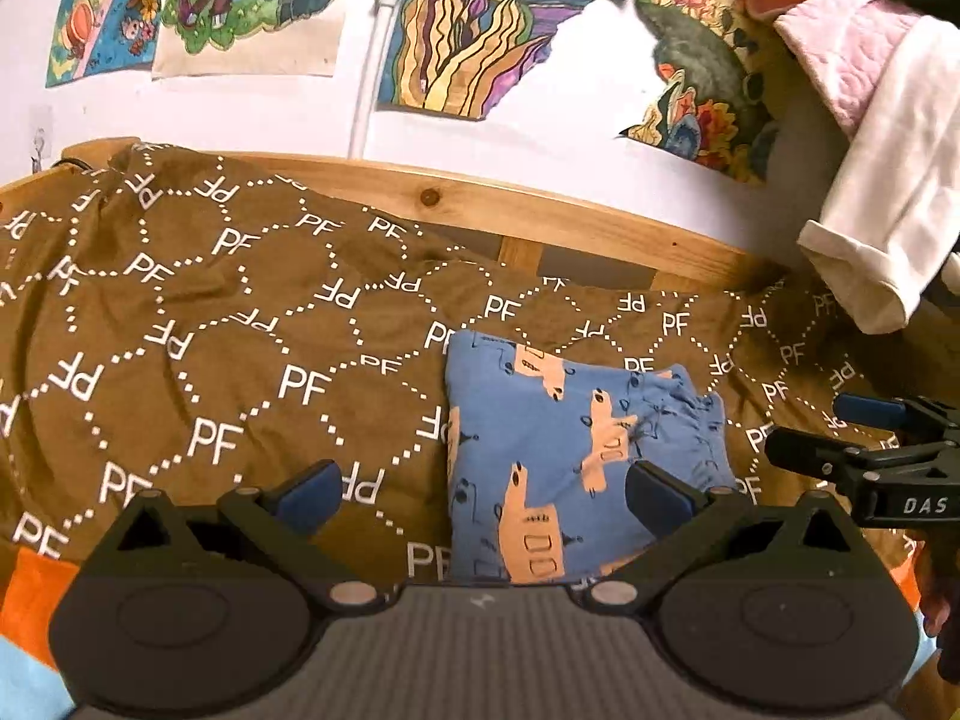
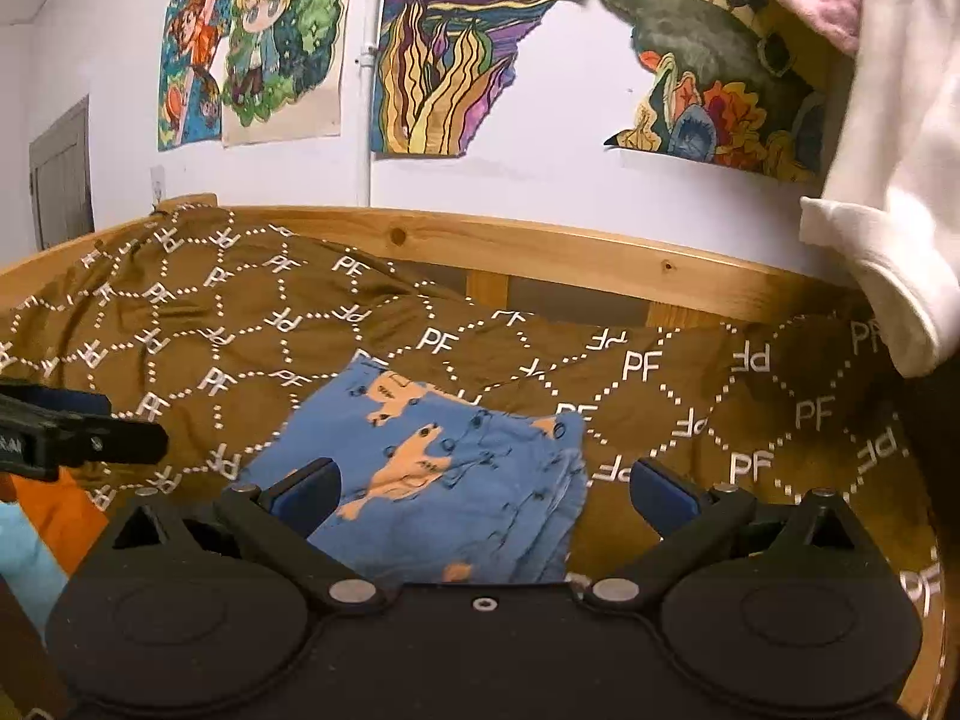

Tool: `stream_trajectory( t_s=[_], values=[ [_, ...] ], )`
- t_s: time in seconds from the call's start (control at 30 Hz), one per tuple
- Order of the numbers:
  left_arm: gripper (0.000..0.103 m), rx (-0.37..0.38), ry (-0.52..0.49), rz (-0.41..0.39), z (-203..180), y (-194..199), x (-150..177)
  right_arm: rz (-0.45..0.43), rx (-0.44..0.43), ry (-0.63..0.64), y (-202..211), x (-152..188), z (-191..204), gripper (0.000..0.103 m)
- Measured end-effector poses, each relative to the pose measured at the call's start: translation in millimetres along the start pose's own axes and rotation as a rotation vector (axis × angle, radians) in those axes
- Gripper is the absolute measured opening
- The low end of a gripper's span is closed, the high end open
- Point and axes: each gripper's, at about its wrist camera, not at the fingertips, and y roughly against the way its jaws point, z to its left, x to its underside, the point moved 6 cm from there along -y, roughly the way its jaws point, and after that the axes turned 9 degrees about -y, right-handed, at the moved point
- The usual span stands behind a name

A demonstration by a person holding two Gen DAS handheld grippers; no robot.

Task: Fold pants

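Note:
The blue pants [image 1: 558,456] with orange animal print lie folded into a compact rectangle on the brown "PF" blanket [image 1: 210,330]. My left gripper [image 1: 480,495] is open and empty, just in front of the pants, its right finger over their near edge. My right gripper [image 2: 483,489] is open and empty, also just in front of the folded pants [image 2: 444,480]. The right gripper shows at the right edge of the left wrist view [image 1: 840,438]; the left gripper shows at the left edge of the right wrist view [image 2: 78,426].
A wooden bed rail [image 1: 480,204] runs behind the blanket, below a wall with colourful posters [image 1: 468,30]. White and pink cloth [image 1: 882,180] hangs at the upper right. Orange and light blue fabric [image 1: 36,594] lies at the near left.

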Motion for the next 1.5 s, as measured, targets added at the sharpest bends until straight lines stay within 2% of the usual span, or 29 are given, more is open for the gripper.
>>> stream_trajectory(
  t_s=[0.4, 0.5, 0.67, 0.77, 1.0, 1.17, 1.5],
  values=[
    [0.103, -0.04, -0.004, 0.018, 1, 26, 31, -0.028, 0.006, -0.049, 42, 36, 13, 0.102],
    [0.103, -0.082, -0.007, 0.005, 1, 32, 42, -0.054, 0.022, -0.077, 52, 46, 16, 0.102],
    [0.103, -0.167, -0.098, 0.006, -9, 39, 64, -0.064, 0.051, -0.115, 57, 72, 22, 0.102],
    [0.103, -0.167, -0.113, 0.028, -12, 39, 74, -0.063, 0.055, -0.096, 59, 83, 28, 0.102],
    [0.103, -0.174, -0.1, 0.002, -9, 43, 83, -0.093, 0.106, -0.119, 64, 92, 27, 0.102],
    [0.103, -0.173, -0.117, 0.016, -10, 38, 87, -0.105, 0.119, -0.108, 68, 102, 27, 0.102],
    [0.103, -0.18, -0.135, 0.027, -10, 38, 99, -0.069, 0.136, -0.116, 70, 123, 25, 0.102]
  ],
)
